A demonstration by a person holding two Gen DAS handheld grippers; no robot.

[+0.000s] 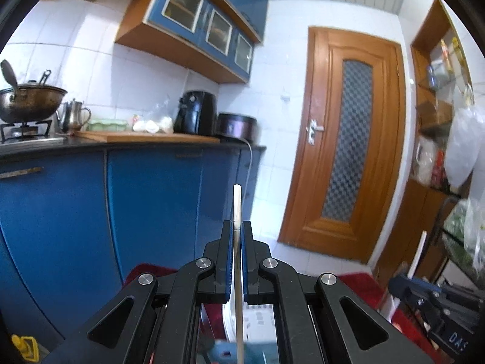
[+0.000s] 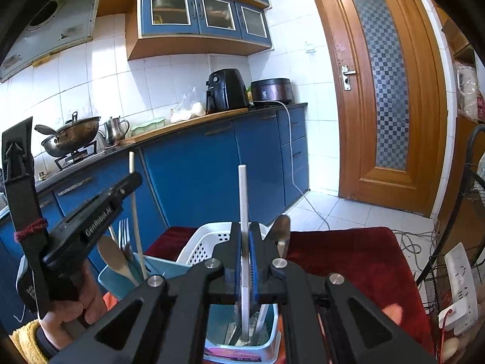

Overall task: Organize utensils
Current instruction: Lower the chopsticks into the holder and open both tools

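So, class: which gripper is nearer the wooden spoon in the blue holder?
Left. The left gripper holds its chopstick right beside the wooden spoon; the right gripper is farther off, over the holder's other side.

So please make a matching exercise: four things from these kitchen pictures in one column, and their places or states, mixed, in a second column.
Things:
1. white chopstick
2. wok
3. fork
4. rice cooker

Places or states:
A. on the gas stove
B. clamped in the right gripper
C. at the counter end nearest the door
D. standing in the blue holder

Pairs: 1-B, 2-A, 3-D, 4-C
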